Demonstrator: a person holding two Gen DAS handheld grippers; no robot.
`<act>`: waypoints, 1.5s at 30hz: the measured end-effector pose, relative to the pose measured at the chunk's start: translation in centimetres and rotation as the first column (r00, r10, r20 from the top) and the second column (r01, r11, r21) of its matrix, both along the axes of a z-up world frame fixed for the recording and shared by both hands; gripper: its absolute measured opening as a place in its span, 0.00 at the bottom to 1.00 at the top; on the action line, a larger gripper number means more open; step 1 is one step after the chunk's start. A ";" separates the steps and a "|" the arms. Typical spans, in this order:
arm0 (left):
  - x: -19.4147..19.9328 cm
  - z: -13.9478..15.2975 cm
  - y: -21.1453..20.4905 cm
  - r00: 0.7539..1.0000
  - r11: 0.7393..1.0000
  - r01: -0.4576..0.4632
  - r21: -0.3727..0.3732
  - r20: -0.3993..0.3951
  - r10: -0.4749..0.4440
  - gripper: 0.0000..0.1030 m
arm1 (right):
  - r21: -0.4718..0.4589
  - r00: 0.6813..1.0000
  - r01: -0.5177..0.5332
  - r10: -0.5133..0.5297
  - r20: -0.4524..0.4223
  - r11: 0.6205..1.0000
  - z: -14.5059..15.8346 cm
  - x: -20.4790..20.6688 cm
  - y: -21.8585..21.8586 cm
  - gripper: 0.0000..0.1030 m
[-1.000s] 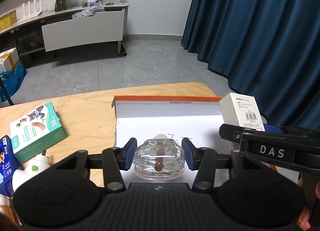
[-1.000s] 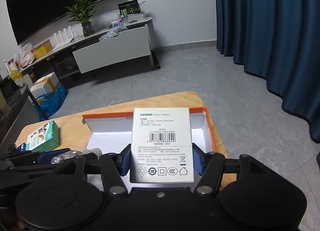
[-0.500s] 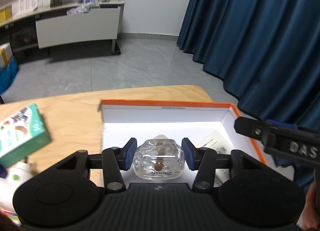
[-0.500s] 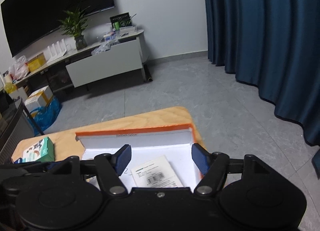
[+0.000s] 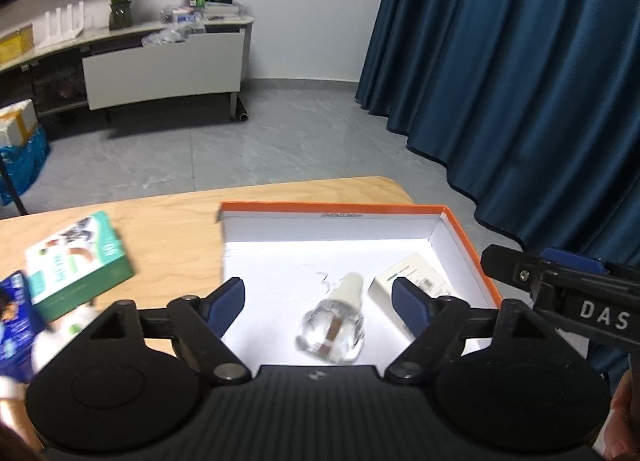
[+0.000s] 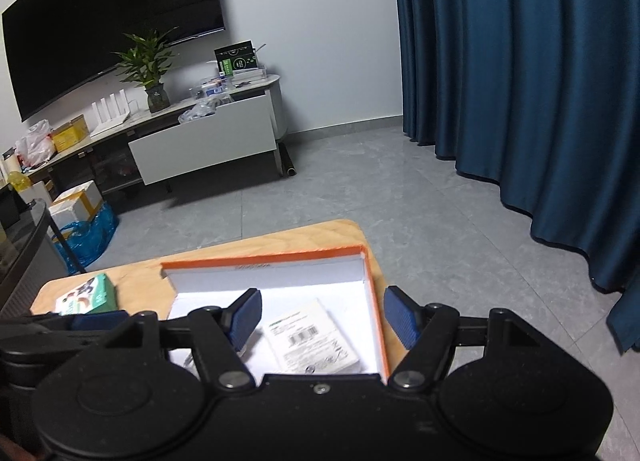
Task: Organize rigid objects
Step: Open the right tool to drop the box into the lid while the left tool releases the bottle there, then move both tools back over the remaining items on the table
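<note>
An orange-rimmed white box (image 5: 332, 215) sits on the wooden table (image 5: 168, 217). A clear glass bottle with a white cap (image 5: 334, 325) lies on its side inside the box. A white power adapter box (image 5: 416, 277) lies flat inside at the right; it also shows in the right wrist view (image 6: 310, 335). My left gripper (image 5: 320, 301) is open and empty above the bottle. My right gripper (image 6: 322, 317) is open and empty above the adapter box, over the orange-rimmed box (image 6: 264, 259).
A green and white carton (image 5: 76, 265) and a blue packet (image 5: 14, 321) lie on the table left of the box. The right gripper's body (image 5: 568, 301) hangs over the box's right edge. Blue curtains (image 6: 520, 101) hang at the right.
My right gripper opened and let the adapter box down into the orange-rimmed box. My left gripper then opened and the bottle now lies in the box.
</note>
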State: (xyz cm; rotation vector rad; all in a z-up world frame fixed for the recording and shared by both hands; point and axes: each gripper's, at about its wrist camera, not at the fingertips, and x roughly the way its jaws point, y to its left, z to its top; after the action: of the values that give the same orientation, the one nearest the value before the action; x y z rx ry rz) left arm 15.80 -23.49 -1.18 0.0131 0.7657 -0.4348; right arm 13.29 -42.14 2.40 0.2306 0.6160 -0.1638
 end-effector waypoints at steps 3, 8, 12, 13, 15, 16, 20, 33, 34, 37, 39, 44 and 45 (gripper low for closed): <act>-1.5 0.3 1.2 1.000 1.000 -0.010 0.018 0.002 0.010 0.82 | 0.018 1.000 -0.026 0.026 -0.007 0.999 0.0 -1.1 1.1 0.80; -3.5 0.6 3.2 1.000 0.999 -0.021 0.029 0.004 0.021 0.85 | 0.030 0.999 -0.049 0.050 -0.003 0.998 0.1 -3.5 2.9 0.82; -4.9 0.9 4.7 0.999 0.998 -0.049 0.032 0.011 0.048 0.86 | 0.037 0.997 -0.077 0.077 -0.002 0.996 0.1 -4.9 4.6 0.82; -5.2 0.9 5.1 0.998 0.998 -0.055 0.031 0.010 0.054 0.86 | 0.038 0.996 -0.092 0.092 -0.004 0.995 0.1 -5.1 5.1 0.82; -5.9 0.9 6.1 0.997 0.997 -0.069 0.046 0.020 0.068 0.86 | 0.030 0.993 -0.115 0.115 -0.004 0.993 0.0 -5.6 6.0 0.82; -6.2 0.8 6.6 0.997 0.996 -0.074 0.053 0.024 0.073 0.86 | 0.029 0.992 -0.128 0.128 -0.004 0.991 0.0 -5.8 6.5 0.82; -7.0 0.9 8.6 0.994 0.992 -0.107 0.061 0.029 0.105 0.86 | 0.036 0.986 -0.166 0.167 -0.009 0.985 -0.3 -6.2 8.6 0.82; -8.6 1.4 12.5 0.984 0.982 -0.170 0.079 0.062 0.165 0.85 | 0.026 0.969 -0.246 0.246 -0.017 0.969 -0.4 -6.4 12.6 0.82; -8.6 1.4 12.8 0.984 0.982 -0.173 0.080 0.064 0.168 0.85 | 0.025 0.968 -0.249 0.249 -0.017 0.968 -0.5 -6.4 12.7 0.82; -8.7 1.5 13.2 0.982 0.980 -0.181 0.078 0.064 0.176 0.85 | 0.029 0.966 -0.257 0.258 -0.017 0.966 -0.5 -6.4 13.0 0.82; -8.8 1.4 13.5 0.981 0.979 -0.186 0.077 0.064 0.182 0.85 | 0.030 0.964 -0.265 0.265 -0.019 0.964 -0.5 -6.3 13.3 0.82; -9.2 1.1 14.6 0.978 0.977 -0.203 0.070 0.059 0.199 0.85 | 0.043 0.956 -0.290 0.291 -0.030 0.956 -0.9 -6.0 14.1 0.82; -9.3 1.0 15.0 0.977 0.976 -0.207 0.068 0.059 0.203 0.85 | 0.045 0.954 -0.297 0.299 -0.032 0.954 -1.0 -6.0 14.4 0.82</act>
State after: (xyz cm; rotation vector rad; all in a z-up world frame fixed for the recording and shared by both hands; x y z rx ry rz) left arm 6.49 -8.54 -0.18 0.0141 0.7236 -0.2083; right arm 7.28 -27.78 1.40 0.1705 0.6856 0.1364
